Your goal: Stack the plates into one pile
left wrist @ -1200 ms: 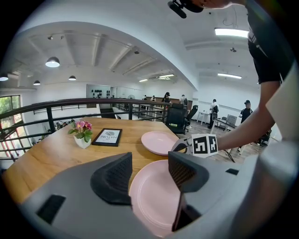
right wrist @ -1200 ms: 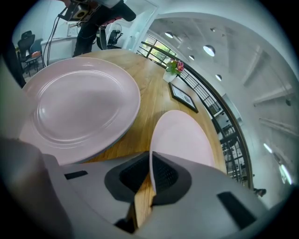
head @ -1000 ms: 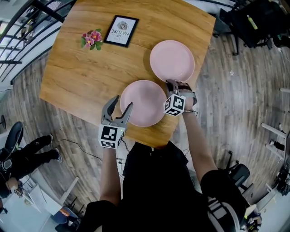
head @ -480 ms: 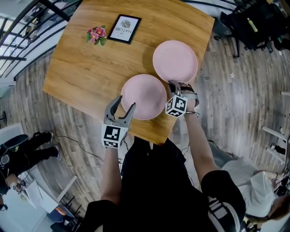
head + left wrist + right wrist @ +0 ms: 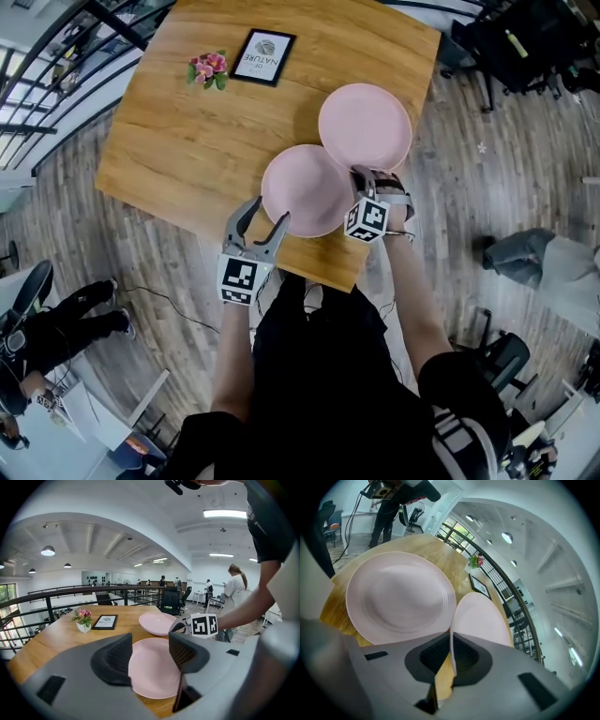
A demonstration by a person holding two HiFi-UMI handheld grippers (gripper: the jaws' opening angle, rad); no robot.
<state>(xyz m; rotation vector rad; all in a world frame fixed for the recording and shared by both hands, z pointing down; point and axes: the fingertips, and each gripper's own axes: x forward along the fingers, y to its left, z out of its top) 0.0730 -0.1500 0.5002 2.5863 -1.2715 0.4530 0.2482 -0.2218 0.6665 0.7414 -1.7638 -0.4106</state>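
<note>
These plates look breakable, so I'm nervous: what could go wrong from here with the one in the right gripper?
1. The right gripper pinches the far plate by one thin bit of rim, so it could pivot or slip out.
2. Its edge is right at the near plate; carried too low, it may shove that plate toward the near edge of the table. The left gripper is open and steadies nothing.

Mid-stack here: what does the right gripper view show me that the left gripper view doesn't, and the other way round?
Only the right gripper view: the right gripper clamped on the near plate's rim. Only the left gripper view: the left gripper open, holding nothing, and the right gripper's marker cube. Both: the near plate, the far plate on the table, the flowers and the framed card.
</note>
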